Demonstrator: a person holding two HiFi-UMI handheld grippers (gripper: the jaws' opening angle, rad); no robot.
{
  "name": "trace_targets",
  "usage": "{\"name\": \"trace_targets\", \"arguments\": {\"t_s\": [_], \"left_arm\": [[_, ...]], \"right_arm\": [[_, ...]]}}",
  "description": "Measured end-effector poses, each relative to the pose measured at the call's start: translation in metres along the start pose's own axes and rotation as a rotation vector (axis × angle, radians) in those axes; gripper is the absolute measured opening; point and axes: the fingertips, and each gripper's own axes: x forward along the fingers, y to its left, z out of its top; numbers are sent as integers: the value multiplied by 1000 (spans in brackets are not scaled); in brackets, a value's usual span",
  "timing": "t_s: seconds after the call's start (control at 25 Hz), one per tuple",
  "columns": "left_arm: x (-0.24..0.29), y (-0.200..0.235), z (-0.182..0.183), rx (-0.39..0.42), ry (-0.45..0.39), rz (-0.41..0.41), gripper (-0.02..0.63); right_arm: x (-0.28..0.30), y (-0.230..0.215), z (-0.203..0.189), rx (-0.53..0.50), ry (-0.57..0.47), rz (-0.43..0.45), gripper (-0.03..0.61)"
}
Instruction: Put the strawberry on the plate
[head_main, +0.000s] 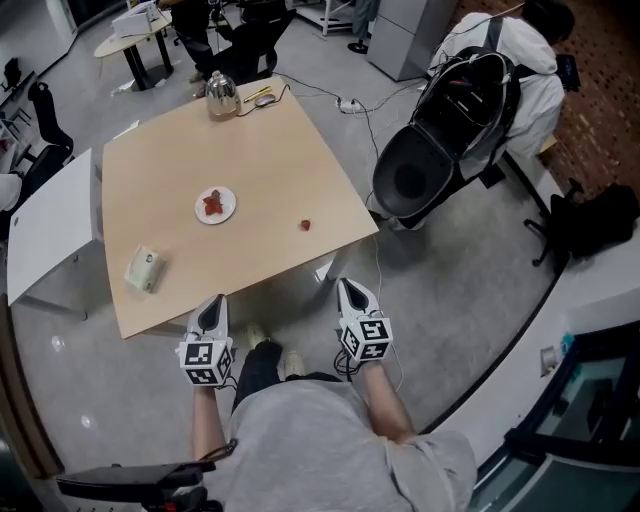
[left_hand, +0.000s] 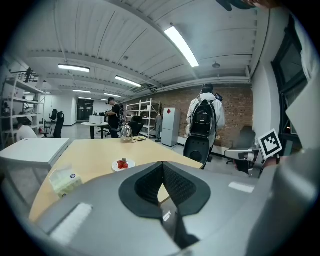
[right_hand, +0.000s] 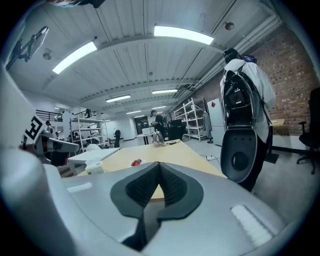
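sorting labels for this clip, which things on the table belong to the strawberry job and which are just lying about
Job: small red strawberry, loose; round white plate, already holding red fruit.
Lying about: pale soft tissue packet; shiny metal kettle.

Left gripper (head_main: 214, 306) jaws together, right gripper (head_main: 351, 291) jaws together, both empty

This is an open-plan office workspace: ceiling strip lights (left_hand: 181, 46) at top, metal shelving (left_hand: 142, 112) against a brick wall (left_hand: 235, 106) mid-frame, and an office chair (head_main: 45, 118) left of the wooden table (head_main: 270, 150).
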Motion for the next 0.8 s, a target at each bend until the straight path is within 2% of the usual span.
{"name": "trace_targets", "arguments": {"t_s": [0.16, 0.36, 0.48, 0.8], "left_arm": [[18, 5, -2, 1, 19, -2, 20], [52, 29, 17, 0, 10, -14, 20], [73, 29, 19, 5, 15, -25, 20], [122, 48, 25, -2, 59, -44, 20]], "right_arm": [[17, -10, 0, 4, 8, -8, 6], [55, -13, 12, 1, 11, -18, 6], [68, -24, 10, 4, 14, -25, 6], [125, -39, 3, 1, 73, -24, 6]]}}
